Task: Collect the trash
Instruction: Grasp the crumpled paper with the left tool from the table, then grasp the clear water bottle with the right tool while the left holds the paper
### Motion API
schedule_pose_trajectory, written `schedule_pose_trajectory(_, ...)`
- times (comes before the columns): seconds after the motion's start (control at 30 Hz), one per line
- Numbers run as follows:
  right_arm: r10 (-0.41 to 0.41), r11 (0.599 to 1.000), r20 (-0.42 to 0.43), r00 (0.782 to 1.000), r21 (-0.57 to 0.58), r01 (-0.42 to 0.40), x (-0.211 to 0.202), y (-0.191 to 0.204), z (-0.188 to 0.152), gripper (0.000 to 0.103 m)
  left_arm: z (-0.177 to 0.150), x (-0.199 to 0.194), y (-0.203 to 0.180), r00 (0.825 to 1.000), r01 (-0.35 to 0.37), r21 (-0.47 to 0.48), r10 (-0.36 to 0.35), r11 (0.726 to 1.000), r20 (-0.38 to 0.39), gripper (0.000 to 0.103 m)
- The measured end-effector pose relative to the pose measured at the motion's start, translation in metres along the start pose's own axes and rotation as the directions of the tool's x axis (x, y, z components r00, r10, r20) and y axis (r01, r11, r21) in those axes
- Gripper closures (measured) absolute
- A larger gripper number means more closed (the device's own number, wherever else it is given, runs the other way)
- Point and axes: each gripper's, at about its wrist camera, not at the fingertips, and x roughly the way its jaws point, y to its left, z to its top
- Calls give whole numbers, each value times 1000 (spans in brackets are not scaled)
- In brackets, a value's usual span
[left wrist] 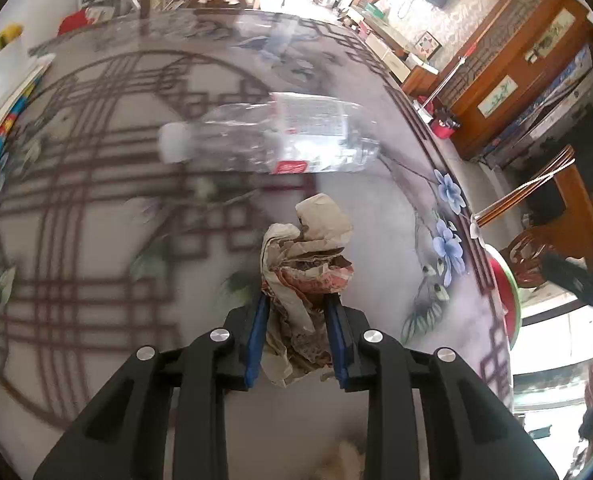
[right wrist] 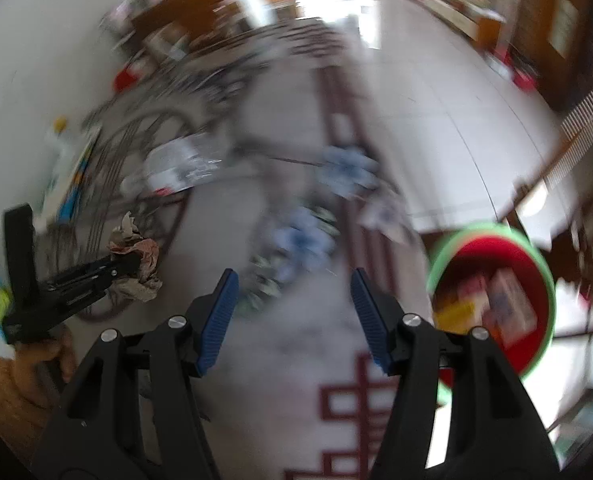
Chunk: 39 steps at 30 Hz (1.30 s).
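Nearest, the left gripper (left wrist: 296, 304) pinches a crumpled paper wad (left wrist: 304, 264) between its blue pads at bottom centre. Beyond it, mid-frame, a clear plastic bottle (left wrist: 272, 136) lies on the patterned table (left wrist: 96, 200). Meanwhile the right gripper (right wrist: 294, 280) gapes wide and holds nothing; a red bin (right wrist: 492, 300) sits lower right.

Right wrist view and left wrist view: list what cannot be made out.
- Red bin with green rim, right wrist view: motion blur smears its contents.
- Clear plastic bottle, left wrist view: label print too small and blurred.
- Crumpled brown paper wad, left wrist view: lower part hidden between the left gripper pads.
- Right gripper: open, holding nothing.
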Motion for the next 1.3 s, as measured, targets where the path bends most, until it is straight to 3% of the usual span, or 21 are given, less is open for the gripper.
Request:
schedule_pose_trajectory(0.1,-16,981,-38,999,-193,9,25,44,39,36,-2,-12,22,1000,-7,-23,7,1000,4,78)
schedule_pose_trajectory(0.2,-2,951,-82,997,-310,-24,48,75,69,30,-2,-17,41,999,-34,-34,34,999,1,77)
schedule_pose_trajectory(0.37,-88,838,-168,982,-545,-18,102,130,110,27,-6,-26,69,998,-63,-67,63,996,5,77)
schedule_pose_trajectory(0.53,-160,739,-225,961,-673,-35,141,161,128,23,-5,-21,90,998,-70,-100,70,993,-5,76)
schedule_pose_trajectory(0.7,-221,701,-296,929,-711,-59,171,169,130,22,-2,-13,97,998,-61,-116,61,991,1,74)
schedule_pose_trajectory(0.77,-233,694,-311,921,-716,-67,177,171,125,27,-2,-12,96,998,-63,-108,64,992,4,73)
schedule_pose_trajectory(0.8,-223,704,-326,918,-706,-80,177,171,123,32,-1,-11,96,998,-64,-105,65,992,5,73)
schedule_pose_trajectory(0.93,-188,748,-391,901,-652,-127,172,172,116,34,0,-8,96,998,-62,-106,63,992,6,70)
schedule_pose_trajectory(1.1,-125,785,-413,902,-597,-164,164,177,101,33,3,-5,96,998,-65,-101,66,993,9,68)
schedule_pose_trajectory(1.3,-88,785,-395,915,-593,-181,154,186,96,27,2,-5,96,997,-74,-100,75,992,9,65)
